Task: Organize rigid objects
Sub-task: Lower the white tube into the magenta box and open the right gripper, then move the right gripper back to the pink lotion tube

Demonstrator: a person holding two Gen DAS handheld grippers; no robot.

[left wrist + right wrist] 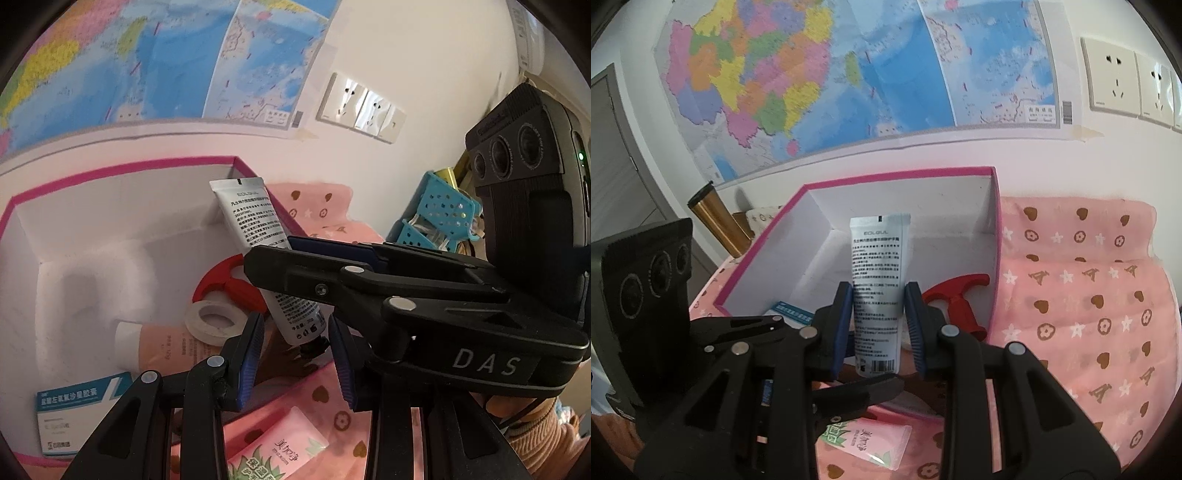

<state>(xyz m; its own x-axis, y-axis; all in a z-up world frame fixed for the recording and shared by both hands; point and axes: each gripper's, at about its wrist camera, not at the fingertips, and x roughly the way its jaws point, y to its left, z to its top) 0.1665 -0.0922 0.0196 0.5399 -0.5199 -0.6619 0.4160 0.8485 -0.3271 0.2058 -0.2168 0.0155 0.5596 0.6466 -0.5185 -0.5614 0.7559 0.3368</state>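
1. Right wrist view: my right gripper (pixel 878 328) is clamped on the white tube (pixel 878 284) across its lower half, with the tube upright over the pink-rimmed box (pixel 857 181).
2. From the left wrist view, my left gripper (pixel 295 363) has its pads either side of the tube's dark cap (pixel 314 347); I cannot tell whether they touch it, though the jaws read as narrow as they go.
3. I judge the tube light and squashy, with a slick skin; the firmer cap end looks the safer hold.
4. Already in the box: a red handle (pixel 960 299), tape roll (pixel 214 321), peach tube (pixel 162 343) and medicine carton (pixel 81 413).
5. My grippers hide the box's near wall and part of the floor.
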